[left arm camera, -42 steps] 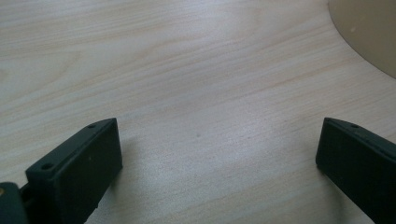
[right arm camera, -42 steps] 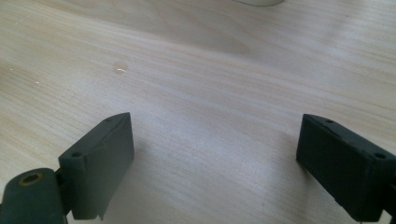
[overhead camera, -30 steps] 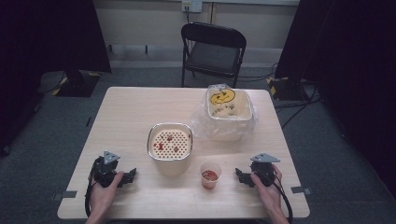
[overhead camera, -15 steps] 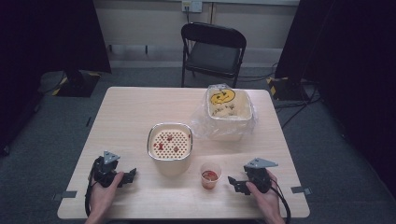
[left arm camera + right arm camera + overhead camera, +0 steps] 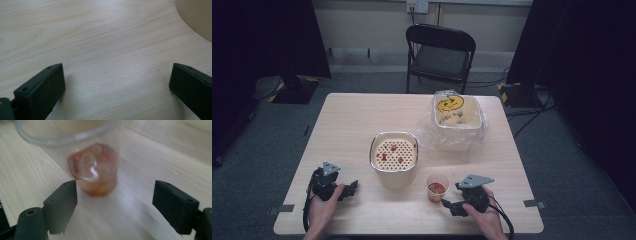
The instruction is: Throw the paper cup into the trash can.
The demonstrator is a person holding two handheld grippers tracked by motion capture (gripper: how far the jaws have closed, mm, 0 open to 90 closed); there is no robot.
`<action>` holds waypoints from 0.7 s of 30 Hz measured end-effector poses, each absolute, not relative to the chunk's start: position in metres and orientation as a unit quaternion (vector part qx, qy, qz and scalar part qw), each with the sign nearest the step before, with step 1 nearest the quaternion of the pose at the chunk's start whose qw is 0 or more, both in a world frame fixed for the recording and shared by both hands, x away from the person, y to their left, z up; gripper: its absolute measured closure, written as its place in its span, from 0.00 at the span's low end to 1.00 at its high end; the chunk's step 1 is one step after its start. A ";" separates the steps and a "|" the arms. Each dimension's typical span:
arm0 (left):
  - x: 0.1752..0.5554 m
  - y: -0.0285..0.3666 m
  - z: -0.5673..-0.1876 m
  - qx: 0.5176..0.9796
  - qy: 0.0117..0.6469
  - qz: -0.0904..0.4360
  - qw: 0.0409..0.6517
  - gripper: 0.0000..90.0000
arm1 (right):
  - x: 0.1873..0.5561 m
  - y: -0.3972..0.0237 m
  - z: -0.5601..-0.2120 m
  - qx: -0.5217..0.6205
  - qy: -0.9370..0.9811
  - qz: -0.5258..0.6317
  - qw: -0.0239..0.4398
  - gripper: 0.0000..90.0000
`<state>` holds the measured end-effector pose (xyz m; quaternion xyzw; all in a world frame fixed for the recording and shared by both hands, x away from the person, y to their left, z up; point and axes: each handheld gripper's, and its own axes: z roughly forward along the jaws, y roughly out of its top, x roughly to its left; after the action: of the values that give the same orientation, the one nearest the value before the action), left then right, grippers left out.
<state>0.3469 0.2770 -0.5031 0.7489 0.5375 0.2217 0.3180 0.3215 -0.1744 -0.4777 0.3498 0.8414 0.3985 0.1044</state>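
- The worktop (image 5: 362, 120) carries everything, a pale wooden surface with a black chair (image 5: 439, 52) behind its far edge
- A bin lined with clear plastic (image 5: 458, 120) stands toward the far right, and a cream container with a perforated insert (image 5: 394, 155) stands at the middle
- The left tongs (image 5: 351, 188) rest low at the near left, jaws spread wide over bare wood, gripping nothing
- The right tongs (image 5: 447, 206) have just been closing a little; their jaws remain well apart with nothing clamped
- The small clear cup (image 5: 437, 187) with red contents stands just ahead of the right tongs, in line with the left jaw, not yet between the pads
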 end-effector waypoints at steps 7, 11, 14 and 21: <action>0.347 0.277 -0.503 0.749 0.537 0.222 0.317 0.00 | 0.329 -0.154 -0.481 0.326 0.849 0.406 0.090 0.22; 0.347 0.277 -0.503 0.749 0.537 0.222 0.318 0.00 | 0.332 -0.150 -0.481 0.320 0.844 0.422 0.087 0.24; 0.347 0.277 -0.503 0.749 0.538 0.222 0.318 0.00 | 0.334 -0.148 -0.483 0.317 0.845 0.423 0.083 0.27; 0.347 0.277 -0.503 0.749 0.537 0.222 0.318 0.00 | 0.343 -0.137 -0.487 0.292 0.847 0.438 0.082 0.34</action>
<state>0.3469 0.2770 -0.5031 0.7490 0.5375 0.2218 0.3177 0.3428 -0.1371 -0.4872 0.2920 0.8465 0.4376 0.0819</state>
